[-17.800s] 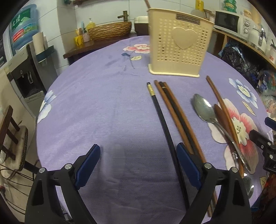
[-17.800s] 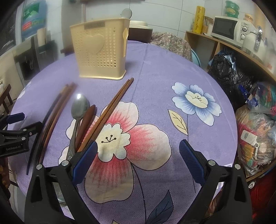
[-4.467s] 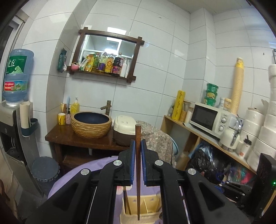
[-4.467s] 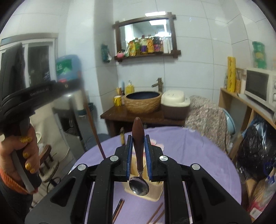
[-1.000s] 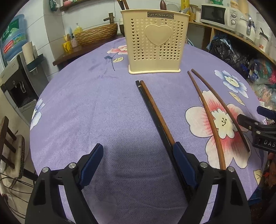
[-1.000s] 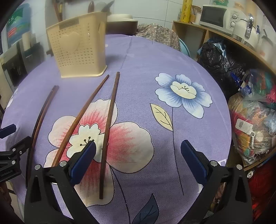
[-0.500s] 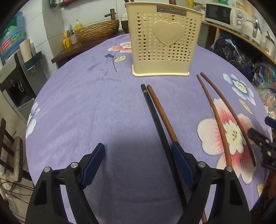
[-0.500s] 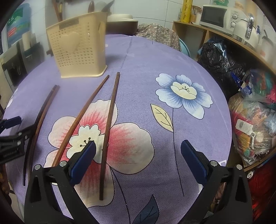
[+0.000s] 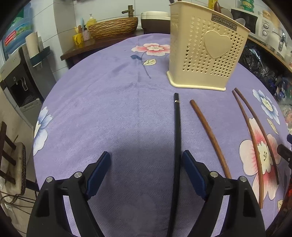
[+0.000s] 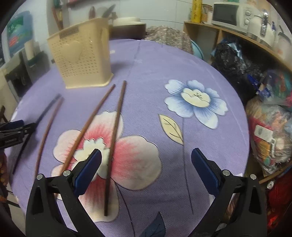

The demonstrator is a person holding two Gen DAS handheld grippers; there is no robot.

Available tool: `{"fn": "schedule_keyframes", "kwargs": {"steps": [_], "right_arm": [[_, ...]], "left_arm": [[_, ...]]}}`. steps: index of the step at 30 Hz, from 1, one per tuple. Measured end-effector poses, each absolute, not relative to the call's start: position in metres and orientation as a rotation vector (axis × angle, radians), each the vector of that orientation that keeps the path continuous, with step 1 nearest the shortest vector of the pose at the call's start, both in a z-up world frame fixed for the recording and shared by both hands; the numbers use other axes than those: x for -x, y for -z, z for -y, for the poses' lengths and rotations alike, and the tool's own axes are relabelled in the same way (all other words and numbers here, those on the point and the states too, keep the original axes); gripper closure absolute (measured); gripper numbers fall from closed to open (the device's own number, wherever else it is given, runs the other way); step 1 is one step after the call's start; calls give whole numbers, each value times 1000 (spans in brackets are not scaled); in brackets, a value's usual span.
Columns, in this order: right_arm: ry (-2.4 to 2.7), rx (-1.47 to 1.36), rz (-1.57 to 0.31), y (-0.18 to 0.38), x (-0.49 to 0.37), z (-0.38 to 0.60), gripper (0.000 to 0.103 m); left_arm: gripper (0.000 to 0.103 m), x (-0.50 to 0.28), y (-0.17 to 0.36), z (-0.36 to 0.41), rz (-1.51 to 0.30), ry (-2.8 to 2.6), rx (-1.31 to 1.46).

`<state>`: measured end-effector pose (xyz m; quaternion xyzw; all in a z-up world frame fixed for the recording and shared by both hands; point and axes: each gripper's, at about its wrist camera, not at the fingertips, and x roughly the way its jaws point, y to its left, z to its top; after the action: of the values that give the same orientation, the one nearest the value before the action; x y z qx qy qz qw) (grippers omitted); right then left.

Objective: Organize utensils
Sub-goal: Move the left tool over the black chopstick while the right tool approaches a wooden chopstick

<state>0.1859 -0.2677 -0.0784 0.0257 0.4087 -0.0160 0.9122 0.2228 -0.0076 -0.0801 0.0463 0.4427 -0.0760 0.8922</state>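
Note:
A cream perforated utensil holder (image 9: 206,54) stands at the back of the purple table and holds several utensils. A black chopstick (image 9: 176,127) lies between the fingers of my left gripper (image 9: 145,158), close to the right pad, untouched; the jaws are open. A brown chopstick (image 9: 209,136) lies just to its right. Two more brown chopsticks (image 9: 255,138) rest on the pink flower. In the right wrist view my right gripper (image 10: 146,153) is open low over that flower, with the darker chopstick (image 10: 114,138) lying between its fingers near the left pad. The other one (image 10: 87,127) passes behind that pad.
The floral cloth (image 9: 109,109) covers a round table whose edge drops off to the left and right. Full plastic bags (image 10: 270,127) crowd the floor beyond the right side. A counter with a wicker basin (image 9: 113,27) stands behind the table, and a shelf with a microwave (image 10: 226,12) stands at the right.
My left gripper has slid nearer the holder, so the black chopstick now lies between its fingers and the brown one lies apart to the right. The right gripper has barely moved.

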Motion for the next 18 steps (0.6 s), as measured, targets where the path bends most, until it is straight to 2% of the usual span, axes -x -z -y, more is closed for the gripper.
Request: {"fn": "schedule_keyframes", "kwargs": {"steps": [9, 14, 18], "right_arm": [[-96, -41, -828, 65, -232, 261, 8], [-146, -42, -867, 68, -257, 255, 24], [-147, -27, -889, 72, -275, 251, 45]], "left_arm": [[23, -247, 75, 38, -930, 267, -140], [24, -264, 78, 38, -962, 257, -131], [32, -269, 77, 40, -964, 259, -127]]}}
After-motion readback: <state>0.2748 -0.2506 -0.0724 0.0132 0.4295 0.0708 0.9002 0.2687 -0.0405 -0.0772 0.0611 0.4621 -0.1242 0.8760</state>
